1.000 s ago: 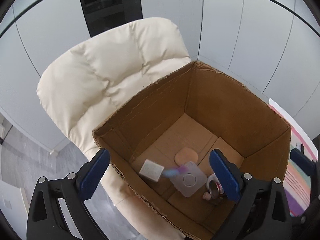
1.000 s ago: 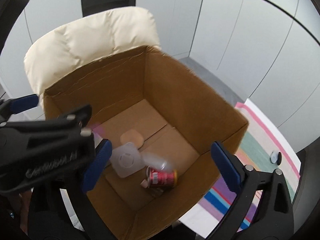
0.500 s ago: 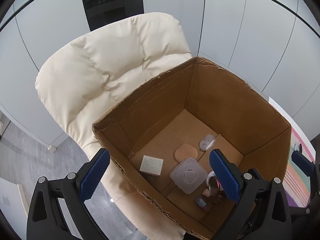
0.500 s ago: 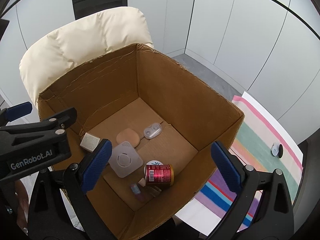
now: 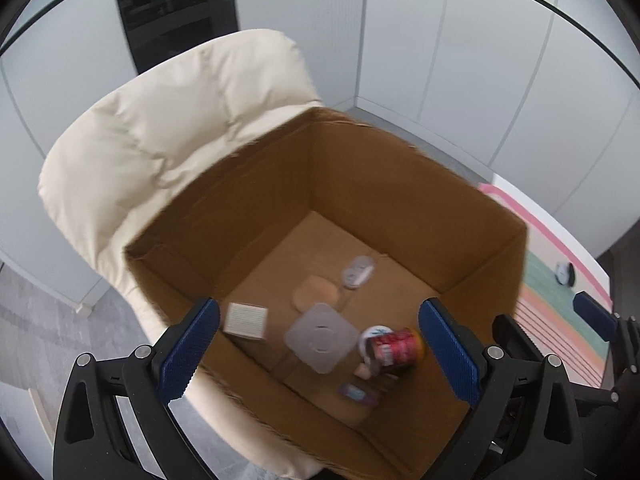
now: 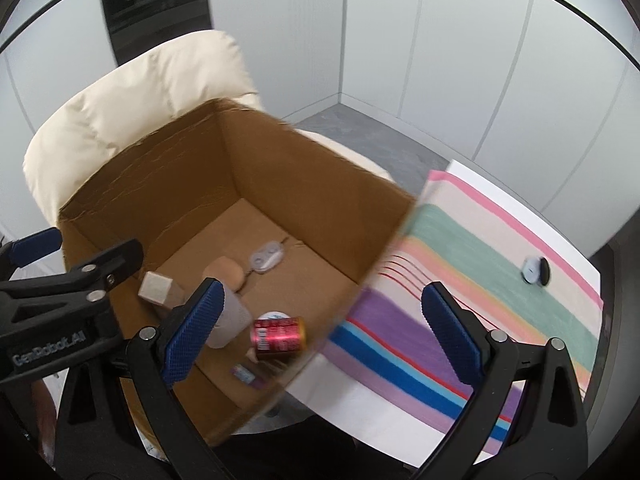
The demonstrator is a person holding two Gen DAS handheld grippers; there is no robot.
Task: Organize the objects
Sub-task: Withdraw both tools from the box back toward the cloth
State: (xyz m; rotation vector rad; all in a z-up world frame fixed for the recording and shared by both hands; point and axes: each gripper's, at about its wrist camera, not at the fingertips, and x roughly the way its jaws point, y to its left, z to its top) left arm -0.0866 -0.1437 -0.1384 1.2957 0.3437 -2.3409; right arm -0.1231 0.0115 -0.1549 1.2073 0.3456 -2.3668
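Cardboard box (image 5: 472, 216) sits on a cream padded chair (image 5: 160, 136), top open, both grippers above it. Left gripper (image 5: 318, 346): jaws apart, holding nothing, hovering over the near half of the box. Right gripper (image 6: 318, 334): jaws apart, also holding nothing, straddling the box's right wall, one finger over the interior, the other over the striped cloth (image 6: 480, 280).

Inside, on the box floor:
- red can (image 5: 394, 348) on its side, near the front right, white end facing left
- translucent square lid (image 5: 320, 336) just left of the can
- small purple packet (image 5: 358, 394) just in front of the can
- white ribbed square block (image 5: 245, 320) near the left wall
- tan rounded pad (image 5: 314, 292) behind the lid
- small clear case (image 5: 357, 272) beside the pad, nearer the back

Outside: striped cloth covers the desk (image 6: 516, 196) to the right of the box; a small black-and-white round object (image 6: 534, 270) lies on the green stripe, well apart from the box. Image is motion-blurred, so finer detail on the small items can't be told.
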